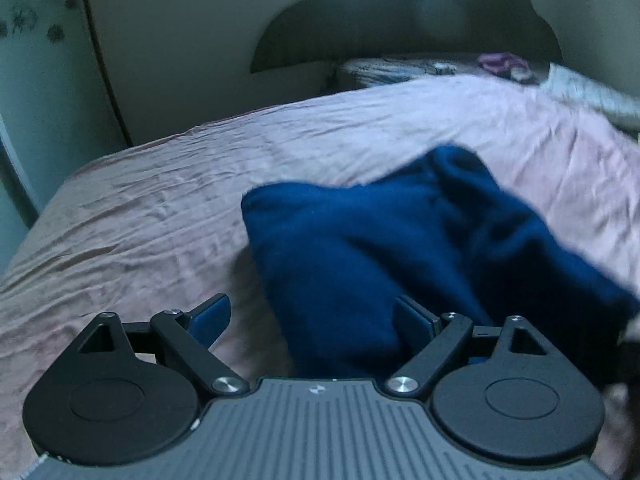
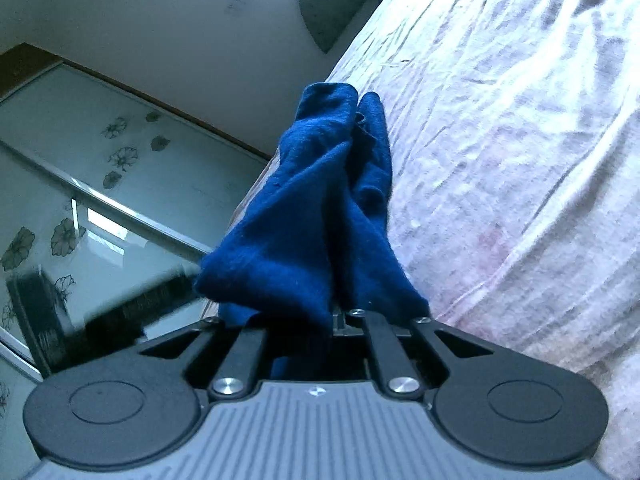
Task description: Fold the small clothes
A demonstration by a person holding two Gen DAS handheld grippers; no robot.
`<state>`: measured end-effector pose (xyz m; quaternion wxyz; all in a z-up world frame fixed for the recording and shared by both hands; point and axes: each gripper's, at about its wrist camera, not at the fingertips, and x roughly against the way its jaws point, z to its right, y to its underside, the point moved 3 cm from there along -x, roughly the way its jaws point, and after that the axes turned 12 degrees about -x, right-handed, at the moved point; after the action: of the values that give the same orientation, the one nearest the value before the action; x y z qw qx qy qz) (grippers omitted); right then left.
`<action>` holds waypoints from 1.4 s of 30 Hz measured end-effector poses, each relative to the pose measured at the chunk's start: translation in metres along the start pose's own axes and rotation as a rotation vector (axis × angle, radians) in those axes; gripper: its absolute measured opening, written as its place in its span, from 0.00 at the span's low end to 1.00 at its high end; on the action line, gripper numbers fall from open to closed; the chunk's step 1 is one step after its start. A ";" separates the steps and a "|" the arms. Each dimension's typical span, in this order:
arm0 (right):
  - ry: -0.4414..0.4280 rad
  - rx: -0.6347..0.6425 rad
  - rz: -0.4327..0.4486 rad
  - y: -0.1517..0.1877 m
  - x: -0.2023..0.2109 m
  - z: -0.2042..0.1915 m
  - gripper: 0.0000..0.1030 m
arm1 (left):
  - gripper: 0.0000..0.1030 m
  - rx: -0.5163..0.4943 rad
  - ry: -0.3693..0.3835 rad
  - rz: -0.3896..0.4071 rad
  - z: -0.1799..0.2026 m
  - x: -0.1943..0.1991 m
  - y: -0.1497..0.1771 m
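Note:
A small dark blue garment [image 1: 400, 240] hangs bunched above the pink bedsheet [image 1: 160, 208]. My left gripper [image 1: 316, 316] is open; the cloth drapes down between its fingers, and the right finger [image 1: 416, 320] touches the fabric. In the right wrist view my right gripper [image 2: 336, 316] is shut on the blue garment [image 2: 320, 208], which hangs in folds in front of it and hides the fingertips. The view is tilted, with the bedsheet [image 2: 500, 120] on the right.
A pile of other clothes [image 1: 504, 64] and a pale blanket [image 1: 592, 96] lie at the bed's far right. A dark headboard [image 1: 400, 28] stands behind. A flowered sliding wardrobe door [image 2: 80, 200] is to the bed's left.

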<state>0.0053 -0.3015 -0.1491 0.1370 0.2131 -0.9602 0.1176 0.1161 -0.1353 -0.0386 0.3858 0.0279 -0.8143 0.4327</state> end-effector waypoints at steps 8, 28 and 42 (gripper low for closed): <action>-0.021 -0.066 -0.010 -0.005 0.017 0.014 0.07 | 0.88 -0.028 0.045 -0.012 0.014 0.003 0.034; 0.163 0.489 0.036 -0.020 0.000 -0.070 0.10 | 0.87 -0.051 -0.004 0.043 0.018 -0.005 0.009; 0.250 0.963 0.083 -0.092 -0.081 -0.135 0.88 | 0.87 0.067 -0.014 0.080 -0.019 -0.025 -0.019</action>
<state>0.1450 -0.3133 -0.0327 0.1323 0.1983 -0.7809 0.5774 0.1517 -0.1404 -0.0359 0.3615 0.0112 -0.8024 0.4748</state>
